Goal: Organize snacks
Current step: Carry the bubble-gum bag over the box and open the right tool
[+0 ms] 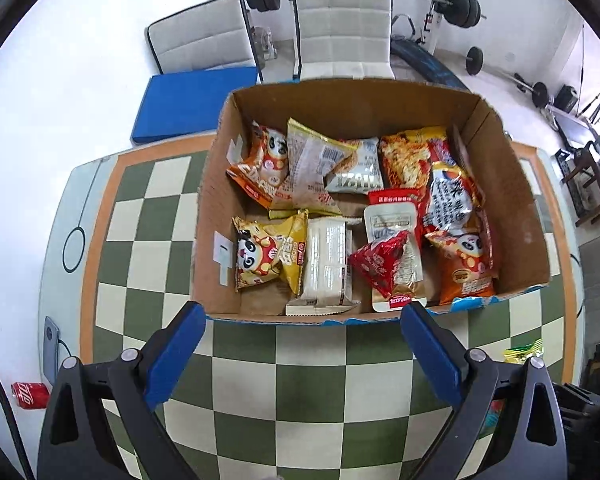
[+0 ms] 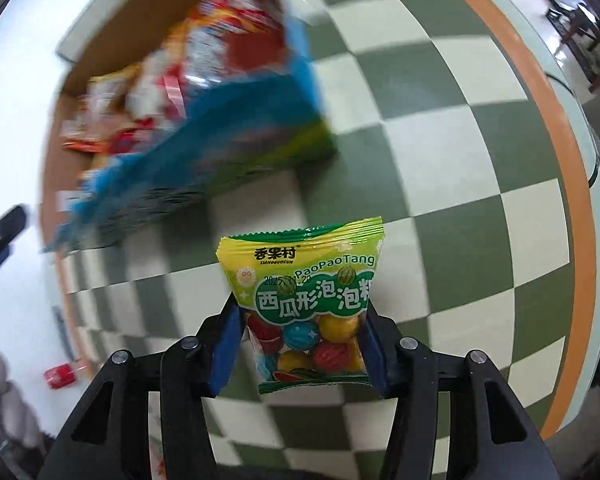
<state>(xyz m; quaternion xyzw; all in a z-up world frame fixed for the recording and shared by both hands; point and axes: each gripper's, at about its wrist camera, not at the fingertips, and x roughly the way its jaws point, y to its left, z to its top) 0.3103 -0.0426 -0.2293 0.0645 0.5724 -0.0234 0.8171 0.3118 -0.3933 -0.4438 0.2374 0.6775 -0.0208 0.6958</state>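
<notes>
My right gripper [image 2: 300, 344] — clamped on green-yellow bubble-gum packet [image 2: 306, 300]. My left gripper [image 1: 300, 344] — spread wide, empty, before brown cardboard snack box [image 1: 512, 216].

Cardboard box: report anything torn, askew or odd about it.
The cardboard box has a ragged, torn near rim with blue print showing. Its snack packets lie jumbled and overlapping, not in rows. Nothing has spilled.

Table with green-and-cream checkered cloth [image 1: 300, 360], orange-bordered, cardboard box [image 1: 520, 216] of snack packets resting on it, small yellow-green packet [image 1: 524, 350] near the right edge
</notes>
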